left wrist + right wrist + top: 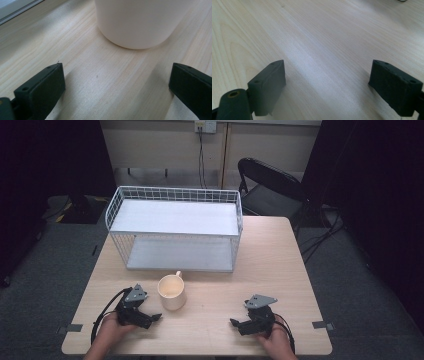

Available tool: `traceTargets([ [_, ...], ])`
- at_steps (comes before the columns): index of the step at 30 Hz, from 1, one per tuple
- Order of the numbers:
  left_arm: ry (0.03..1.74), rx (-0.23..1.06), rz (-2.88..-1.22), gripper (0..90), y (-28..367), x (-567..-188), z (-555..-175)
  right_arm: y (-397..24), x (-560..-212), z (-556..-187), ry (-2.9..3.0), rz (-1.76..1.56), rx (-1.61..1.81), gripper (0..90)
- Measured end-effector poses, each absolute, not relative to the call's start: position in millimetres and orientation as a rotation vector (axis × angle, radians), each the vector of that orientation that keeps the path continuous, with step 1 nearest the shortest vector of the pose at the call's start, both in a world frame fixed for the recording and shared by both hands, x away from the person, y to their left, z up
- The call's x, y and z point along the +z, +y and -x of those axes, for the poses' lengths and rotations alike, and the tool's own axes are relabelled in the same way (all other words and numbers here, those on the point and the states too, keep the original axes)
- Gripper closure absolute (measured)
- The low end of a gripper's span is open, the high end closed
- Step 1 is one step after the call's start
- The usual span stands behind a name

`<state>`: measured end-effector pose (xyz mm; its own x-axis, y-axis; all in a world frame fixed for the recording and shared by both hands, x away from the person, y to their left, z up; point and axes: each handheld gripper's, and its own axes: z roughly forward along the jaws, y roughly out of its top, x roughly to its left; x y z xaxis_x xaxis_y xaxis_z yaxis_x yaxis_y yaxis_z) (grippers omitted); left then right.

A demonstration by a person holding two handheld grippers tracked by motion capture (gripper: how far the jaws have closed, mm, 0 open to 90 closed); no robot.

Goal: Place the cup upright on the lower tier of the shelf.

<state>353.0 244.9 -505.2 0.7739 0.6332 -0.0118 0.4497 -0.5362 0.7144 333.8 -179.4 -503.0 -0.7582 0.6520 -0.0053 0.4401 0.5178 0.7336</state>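
Note:
A cream mug stands upright on the wooden table, its handle turned toward the far side. My left gripper rests on the table just left of the mug, jaws wide open and empty. In the left gripper view the mug's wall stands a short way ahead of the open left gripper, not between the jaws. My right gripper lies near the front right of the table, open, with bare wood between the jaws of the right gripper.
A white wire shelf rack with two levels stands at the back of the table, just behind the mug. A black folding chair is beyond the table's far right corner. Tape marks sit at the front corners.

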Motion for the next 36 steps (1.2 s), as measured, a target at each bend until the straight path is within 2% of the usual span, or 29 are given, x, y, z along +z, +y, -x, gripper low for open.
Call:
traceTargets([
  [9, 0.829, 0.320, -2.243, 0.8, 247, -503, -353, -179, -503, -334, 2.480, -0.919, 1.080, 12.9],
  [10, 0.829, 0.320, -2.247, 3.6, 248, -501, -353, -179, -503, -334, 2.480, -0.919, 1.081, 12.9],
  [11, 0.835, 0.323, -2.255, 14.5, 249, -496, -353, -179, -503, -334, 2.480, -0.919, 1.082, 12.9],
  [12, 0.835, 0.323, -2.255, 20.4, 249, -496, -353, -179, -503, -334, 2.480, -0.919, 1.082, 12.9],
  [15, 0.848, 0.316, -2.285, 16.2, 249, -491, -354, -179, -503, -334, 2.479, -0.919, 1.082, 12.9],
  [16, 0.839, 0.286, -2.279, 18.8, 249, -488, -355, -179, -503, -334, 2.479, -0.919, 1.081, 12.9],
  [24, 0.839, 0.219, -2.219, 20.9, 245, -459, -360, -179, -503, -334, 2.479, -0.919, 1.081, 12.9],
  [36, 0.869, 0.218, -2.174, 25.3, 250, -436, -364, -179, -503, -334, 2.479, -0.919, 1.081, 12.9],
])
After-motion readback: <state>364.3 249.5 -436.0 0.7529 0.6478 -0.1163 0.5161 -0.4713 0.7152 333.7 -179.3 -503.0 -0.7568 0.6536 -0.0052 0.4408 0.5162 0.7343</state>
